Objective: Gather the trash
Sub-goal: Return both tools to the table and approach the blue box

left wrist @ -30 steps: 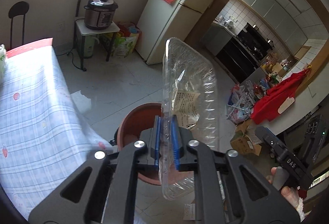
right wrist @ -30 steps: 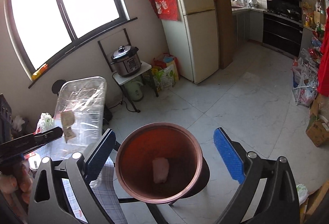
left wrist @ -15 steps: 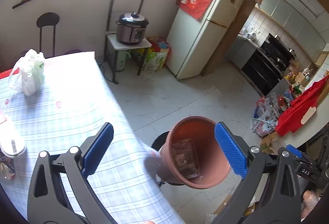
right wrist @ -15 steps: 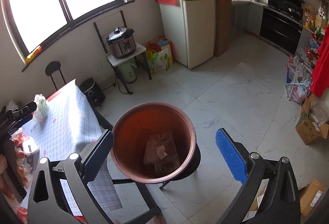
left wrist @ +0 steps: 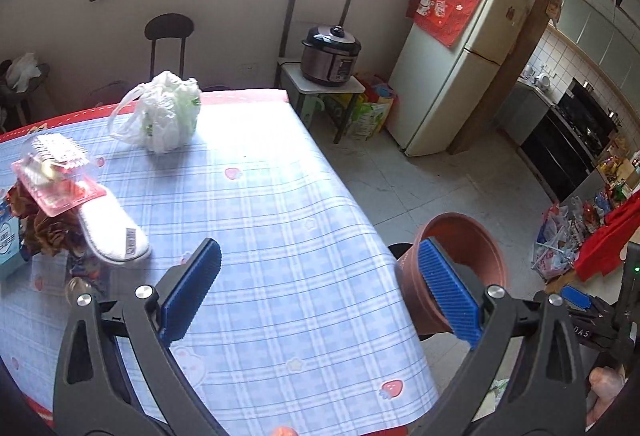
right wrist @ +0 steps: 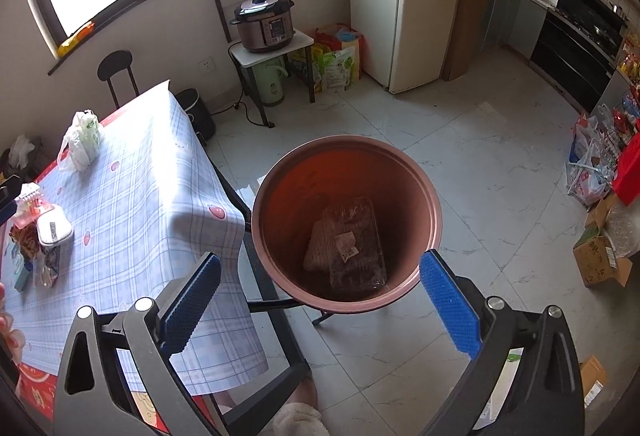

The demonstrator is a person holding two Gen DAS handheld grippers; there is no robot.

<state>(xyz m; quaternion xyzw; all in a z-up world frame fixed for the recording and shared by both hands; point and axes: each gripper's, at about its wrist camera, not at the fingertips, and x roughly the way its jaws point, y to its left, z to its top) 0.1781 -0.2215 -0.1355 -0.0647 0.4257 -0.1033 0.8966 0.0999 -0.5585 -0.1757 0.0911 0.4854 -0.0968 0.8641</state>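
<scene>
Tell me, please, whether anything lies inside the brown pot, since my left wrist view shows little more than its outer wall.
Observer: Yes, a clear plastic tray lies at the bottom of the brown pot, with a paper label on it.
Operator: Is the tray alone in there?
Observer: No, a pale flat piece shows partly under the tray's left edge; I cannot tell what it is.
Operator: Thank you. Where is the right gripper?
Observer: The right gripper hangs above the pot, its jaws wide open and empty.
</scene>
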